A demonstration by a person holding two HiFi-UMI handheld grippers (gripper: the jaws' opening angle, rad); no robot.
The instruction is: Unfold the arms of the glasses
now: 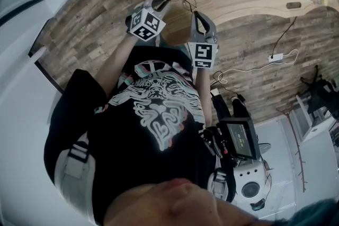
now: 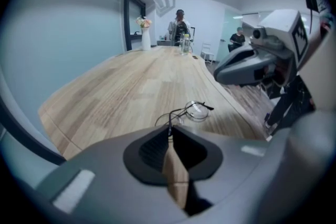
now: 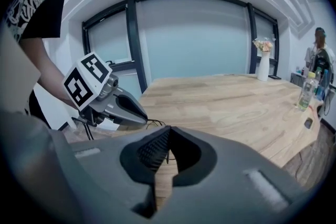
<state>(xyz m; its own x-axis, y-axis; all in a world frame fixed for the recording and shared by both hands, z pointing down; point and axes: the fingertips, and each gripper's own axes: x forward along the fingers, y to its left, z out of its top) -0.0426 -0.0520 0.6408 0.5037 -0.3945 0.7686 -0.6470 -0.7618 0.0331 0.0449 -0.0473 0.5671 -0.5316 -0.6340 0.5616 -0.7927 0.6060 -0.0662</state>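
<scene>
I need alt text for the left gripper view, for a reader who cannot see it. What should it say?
The left tool pinches one thin arm of wire-framed glasses over a long wooden table. The right tool hangs at the upper right; a vase stands far back.

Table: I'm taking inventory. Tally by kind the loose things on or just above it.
Glasses: 1
Vase of flowers: 1
Plastic bottle: 1 (a second is unclear)
Small dark object: 1
Total: 4
</scene>
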